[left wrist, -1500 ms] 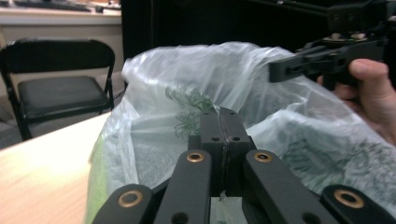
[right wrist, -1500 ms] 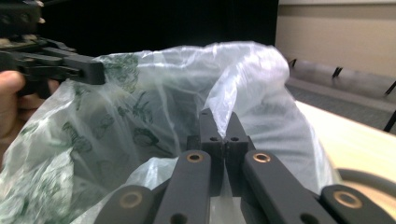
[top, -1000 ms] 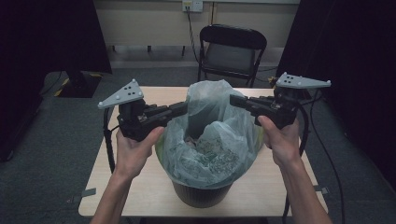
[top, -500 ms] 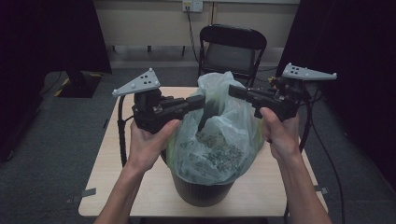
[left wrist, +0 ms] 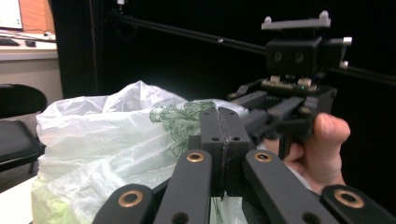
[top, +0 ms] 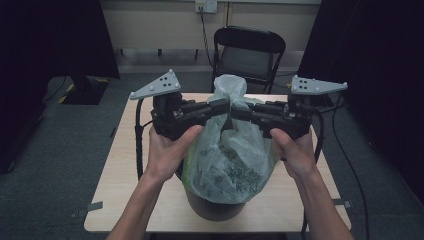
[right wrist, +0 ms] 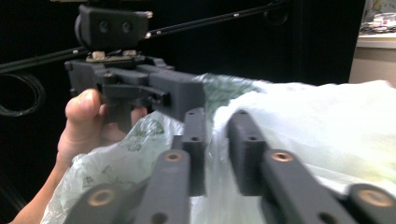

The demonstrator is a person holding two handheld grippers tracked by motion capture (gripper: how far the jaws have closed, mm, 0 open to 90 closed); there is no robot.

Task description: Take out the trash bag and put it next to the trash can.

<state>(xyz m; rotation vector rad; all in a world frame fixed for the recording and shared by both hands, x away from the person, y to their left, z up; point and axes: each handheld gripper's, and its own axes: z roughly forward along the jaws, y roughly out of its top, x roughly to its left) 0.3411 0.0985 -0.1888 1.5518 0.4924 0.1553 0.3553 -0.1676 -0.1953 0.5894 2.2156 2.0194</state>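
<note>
**Operator A:** State the position of the translucent pale-green plastic bag (top: 227, 160).

**Operator B:** It lines a black round bin (top: 215, 207) standing on the light wooden table (top: 125, 175), toward the near edge. The bag's upper portion is gathered into a neck that rises above the bin; a green printed pattern shows on the film.

**Operator A:** Left gripper (top: 226, 103) condition?

**Operator B:** Held in the left hand (top: 167, 150), pointing inward at the bag neck. In the left gripper view the two black jaws are pressed together, with bag film caught between them.

**Operator A:** Right gripper (top: 235, 112)?

**Operator B:** Held in the right hand (top: 295, 152), pointing inward from the opposite side, its tip just beside the left one. In the right gripper view its jaws stand slightly apart, with bag film bunched in the gap.

**Operator A:** Surroundings?

**Operator B:** A black folding chair (top: 250, 55) stands beyond the table's far edge.
</note>
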